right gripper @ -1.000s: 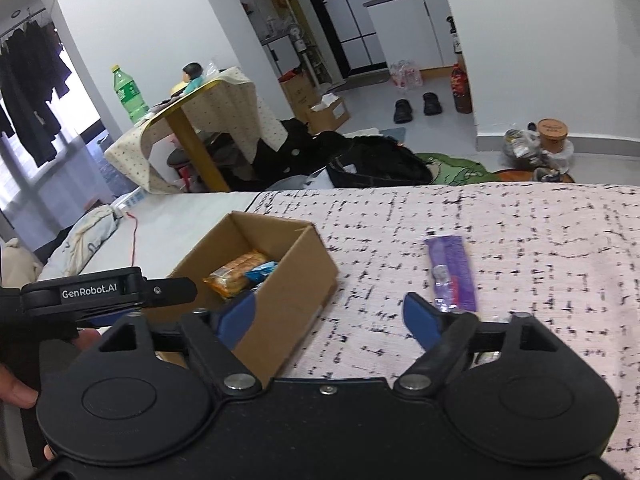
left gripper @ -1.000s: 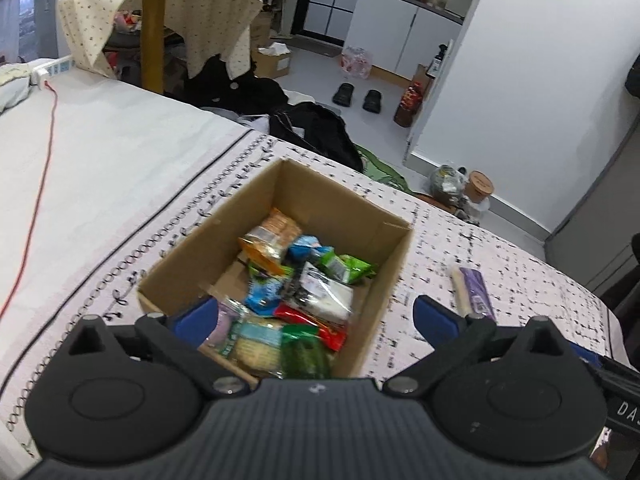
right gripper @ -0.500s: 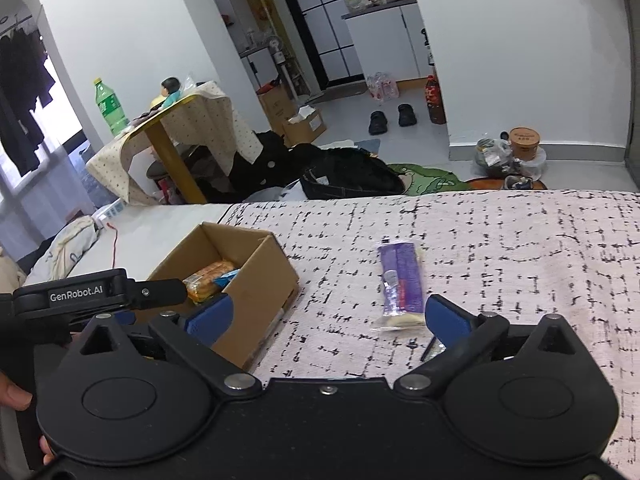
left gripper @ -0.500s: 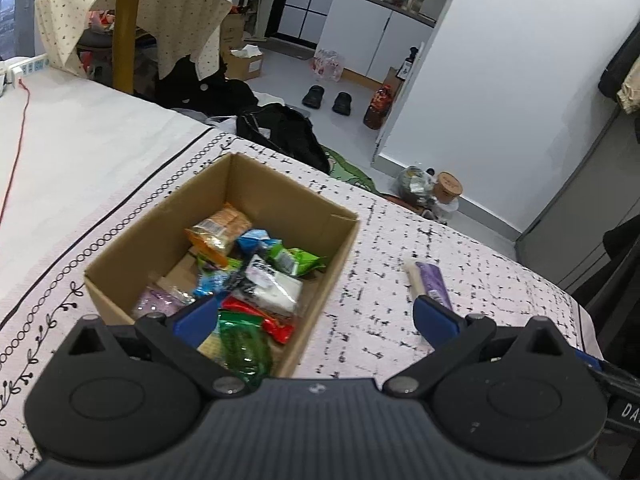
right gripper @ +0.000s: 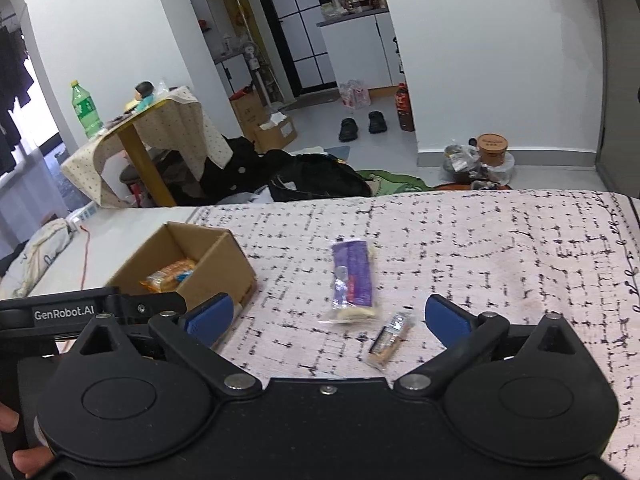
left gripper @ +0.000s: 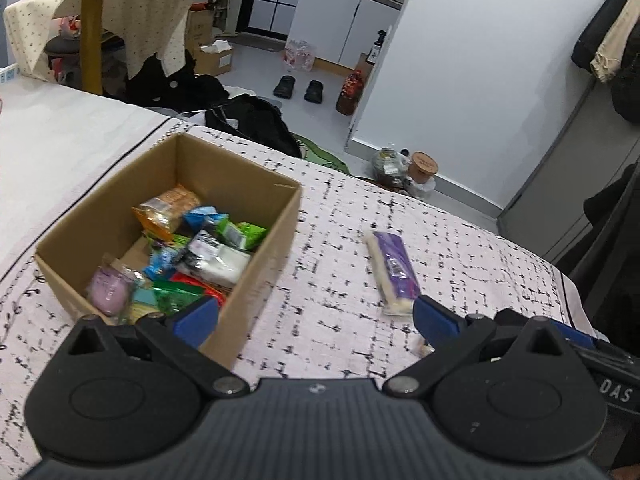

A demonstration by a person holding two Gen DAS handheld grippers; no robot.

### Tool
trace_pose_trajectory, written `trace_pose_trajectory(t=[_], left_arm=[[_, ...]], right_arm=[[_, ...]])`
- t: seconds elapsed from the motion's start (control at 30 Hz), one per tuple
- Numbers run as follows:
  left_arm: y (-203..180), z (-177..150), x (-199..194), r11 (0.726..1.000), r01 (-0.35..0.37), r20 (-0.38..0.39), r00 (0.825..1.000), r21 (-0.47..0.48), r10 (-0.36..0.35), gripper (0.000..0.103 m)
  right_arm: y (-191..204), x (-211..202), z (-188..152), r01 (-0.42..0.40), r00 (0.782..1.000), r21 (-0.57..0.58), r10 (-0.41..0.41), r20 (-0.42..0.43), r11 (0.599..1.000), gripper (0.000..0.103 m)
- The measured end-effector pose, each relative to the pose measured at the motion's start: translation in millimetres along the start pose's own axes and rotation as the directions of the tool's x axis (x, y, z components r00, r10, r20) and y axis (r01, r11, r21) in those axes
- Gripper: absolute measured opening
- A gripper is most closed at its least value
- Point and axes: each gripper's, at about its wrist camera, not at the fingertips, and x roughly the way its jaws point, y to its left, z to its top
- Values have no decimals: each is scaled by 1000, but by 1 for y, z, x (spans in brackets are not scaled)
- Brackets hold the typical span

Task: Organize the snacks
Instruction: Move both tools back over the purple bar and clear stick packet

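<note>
Patterned bed, cardboard box, purple snack

box: open brown cardboard, holding mixed snack packets
purple packet: flat on bedspread, beside box
small bar: flat, just beside purple packet

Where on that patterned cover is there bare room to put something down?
Bare cover lies right of the purple packet out to the edge, and between it and the cardboard box. The box is crammed with snacks. A small wrapped bar lies by the packet.
</note>
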Motion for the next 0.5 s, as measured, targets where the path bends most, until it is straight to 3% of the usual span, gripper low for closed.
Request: trace_pose_trajectory(t=[0.33, 0.5], left_arm=[[-17, -4, 29, 998, 49, -11, 999, 31, -49, 100], [-20, -5, 44, 997, 67, -20, 998, 46, -66, 91]], right_arm=[[-23, 21, -11, 73, 996, 97, -68, -60, 993, 100], [-26, 44, -19, 98, 990, 124, -85, -110, 987, 81]])
